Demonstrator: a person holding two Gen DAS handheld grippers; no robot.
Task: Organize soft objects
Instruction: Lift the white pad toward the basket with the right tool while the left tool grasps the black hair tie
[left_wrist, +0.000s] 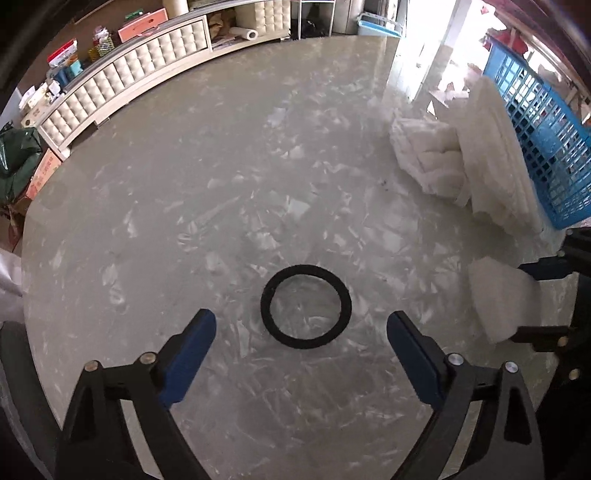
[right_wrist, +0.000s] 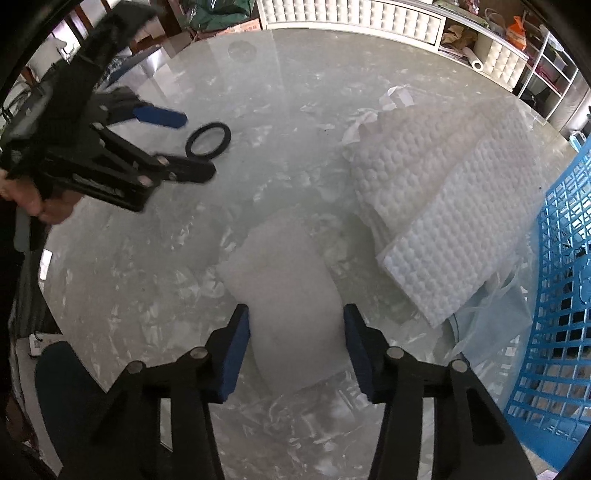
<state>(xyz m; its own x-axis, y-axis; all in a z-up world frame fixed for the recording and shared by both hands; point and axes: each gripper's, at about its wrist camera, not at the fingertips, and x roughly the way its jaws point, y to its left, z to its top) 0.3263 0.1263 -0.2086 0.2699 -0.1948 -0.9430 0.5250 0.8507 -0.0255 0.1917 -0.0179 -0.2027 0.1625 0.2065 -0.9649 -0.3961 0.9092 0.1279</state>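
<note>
My right gripper (right_wrist: 295, 334) is shut on a white foam block (right_wrist: 291, 291) and holds it over the marble table (right_wrist: 155, 251); the block also shows at the right of the left wrist view (left_wrist: 498, 299). My left gripper (left_wrist: 301, 338) is open and empty, just short of a black ring (left_wrist: 306, 306) that lies flat on the table. The ring and the left gripper (right_wrist: 195, 147) show at the upper left of the right wrist view. Dimpled white foam sheets (right_wrist: 436, 218) lie on the table right of the block, next to a blue basket (right_wrist: 561, 295).
The blue basket (left_wrist: 546, 147) stands at the table's right edge with the foam sheets (left_wrist: 495, 162) leaning on it. Clear plastic film (right_wrist: 491, 321) lies by the basket. A tufted white cabinet (left_wrist: 122, 85) and boxes stand beyond the table's far edge.
</note>
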